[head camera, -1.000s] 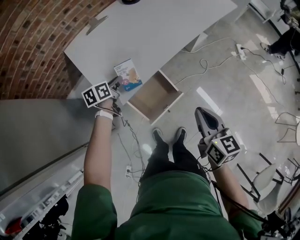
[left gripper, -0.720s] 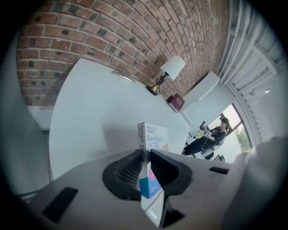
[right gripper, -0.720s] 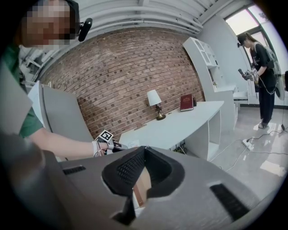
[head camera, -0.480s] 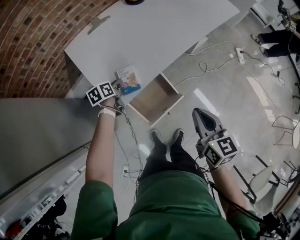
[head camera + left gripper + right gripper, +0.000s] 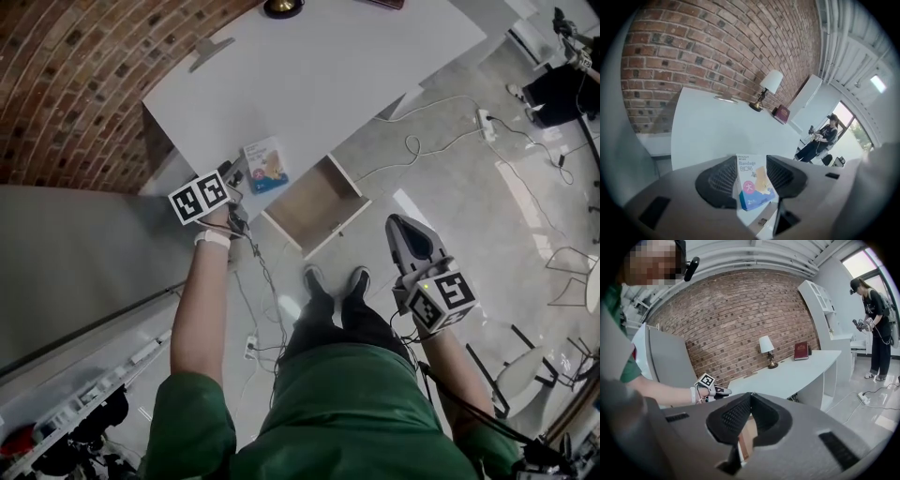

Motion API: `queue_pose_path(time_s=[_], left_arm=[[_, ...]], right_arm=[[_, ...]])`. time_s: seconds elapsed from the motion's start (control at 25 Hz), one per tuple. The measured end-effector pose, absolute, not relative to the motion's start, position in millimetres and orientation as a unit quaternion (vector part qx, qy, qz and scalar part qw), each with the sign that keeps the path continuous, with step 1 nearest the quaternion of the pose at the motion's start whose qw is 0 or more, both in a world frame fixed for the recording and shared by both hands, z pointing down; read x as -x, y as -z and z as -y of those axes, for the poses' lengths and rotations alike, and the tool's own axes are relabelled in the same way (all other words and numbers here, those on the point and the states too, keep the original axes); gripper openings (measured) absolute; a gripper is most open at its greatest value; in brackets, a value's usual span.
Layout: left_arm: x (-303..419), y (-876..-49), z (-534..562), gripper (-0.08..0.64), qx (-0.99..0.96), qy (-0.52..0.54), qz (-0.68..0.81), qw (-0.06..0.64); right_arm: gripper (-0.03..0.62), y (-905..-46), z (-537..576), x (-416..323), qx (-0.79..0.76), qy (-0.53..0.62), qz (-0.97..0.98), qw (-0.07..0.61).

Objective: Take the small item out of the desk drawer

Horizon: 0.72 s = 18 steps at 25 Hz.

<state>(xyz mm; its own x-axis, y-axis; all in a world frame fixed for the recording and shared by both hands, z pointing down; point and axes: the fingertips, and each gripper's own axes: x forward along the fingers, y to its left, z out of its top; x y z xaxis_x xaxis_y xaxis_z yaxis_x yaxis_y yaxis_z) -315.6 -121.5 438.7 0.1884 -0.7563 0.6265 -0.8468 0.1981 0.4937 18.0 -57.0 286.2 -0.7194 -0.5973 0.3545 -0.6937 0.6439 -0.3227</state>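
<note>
A small bandage box [image 5: 265, 166] [image 5: 752, 185] lies flat on the white desk [image 5: 319, 66] near its front edge, beside the open wooden drawer [image 5: 316, 200]. My left gripper [image 5: 233, 180] [image 5: 751, 160] is at the box's near end. Its jaws are opening, and the box shows in the gap between the pads, which do not press on it. My right gripper [image 5: 410, 236] [image 5: 750, 394] hangs low to the right, above the floor, shut with nothing in it. The drawer's inside looks bare.
A lamp [image 5: 281, 7] [image 5: 768, 86] and a red book [image 5: 781, 113] [image 5: 801, 350] stand at the desk's far end by the brick wall [image 5: 66, 84]. Cables [image 5: 422, 141] and a power strip [image 5: 485, 120] lie on the floor. Another person [image 5: 876, 324] stands at the right.
The head view has shifted slightly. My left gripper stays at the box on the desk's front edge. The right gripper has hardly moved.
</note>
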Motion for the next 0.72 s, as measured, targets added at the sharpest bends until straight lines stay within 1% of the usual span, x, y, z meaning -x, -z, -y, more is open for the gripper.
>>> queue_pose_path(time_s=[0.2, 0.44, 0.56, 0.72], left_arm=[[310, -392, 115, 0.189, -0.648, -0.019, 0.639, 0.415], [281, -336, 101, 0.187, -0.669, 0.037, 0.629, 0.393], [265, -312, 92, 0.187, -0.68, 0.034, 0.635, 0.364], [248, -275, 80, 0.181, -0.698, 0.009, 0.647, 0.306]], right_arm=[[0.002, -270, 62, -13, -0.35, -0.216, 0.907, 0.087], [0.002, -241, 67, -6, -0.335, -0.197, 0.92, 0.059], [0.003, -228, 67, -6, -0.331, -0.176, 0.925, 0.062], [0.003, -214, 65, -7, -0.327, -0.168, 0.929, 0.051]])
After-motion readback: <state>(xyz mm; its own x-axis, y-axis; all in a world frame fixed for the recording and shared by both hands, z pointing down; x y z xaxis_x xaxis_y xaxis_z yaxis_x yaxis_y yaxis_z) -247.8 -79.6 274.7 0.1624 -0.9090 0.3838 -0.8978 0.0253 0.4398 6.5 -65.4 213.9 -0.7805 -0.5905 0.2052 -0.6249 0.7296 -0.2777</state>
